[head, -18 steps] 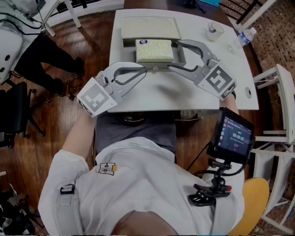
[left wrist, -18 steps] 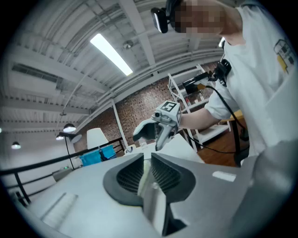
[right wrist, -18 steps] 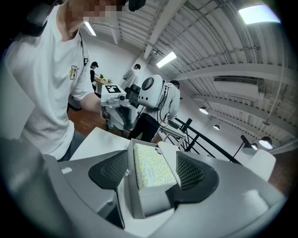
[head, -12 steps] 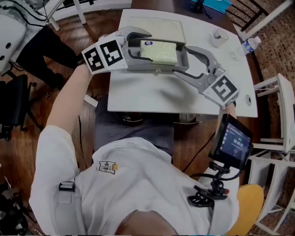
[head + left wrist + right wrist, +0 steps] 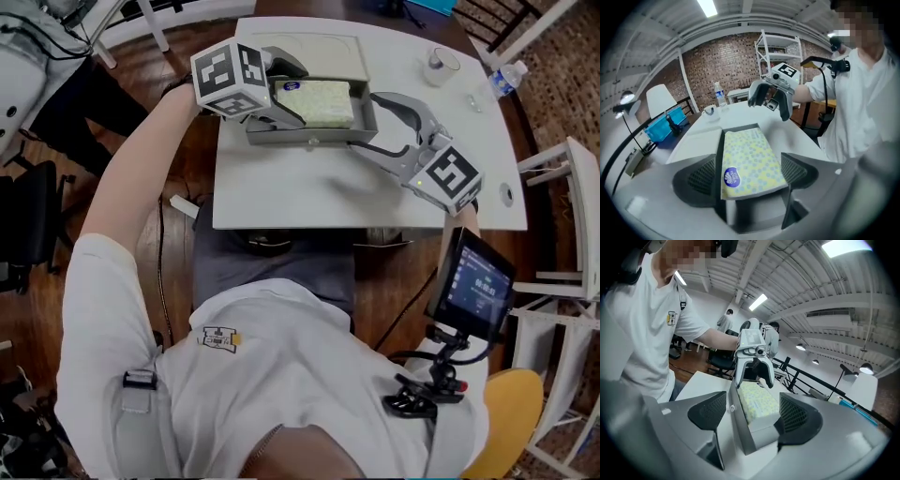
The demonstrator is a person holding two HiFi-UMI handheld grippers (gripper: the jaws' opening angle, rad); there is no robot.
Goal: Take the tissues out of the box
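Both grippers spread wide at the two ends of the tissue box.

The left gripper has its jaws far apart. The yellow, blue-dotted tissue pack lies between the pads, and nothing is gripped. In the head view this gripper sits at upper left, over the left end of the grey box. The right gripper is also wide open astride the box's other end, right of centre in the head view. Whether a pad touches the box wall cannot be told. The pack rests inside the open box on the white table, with a cream lid just behind it near the top edge.
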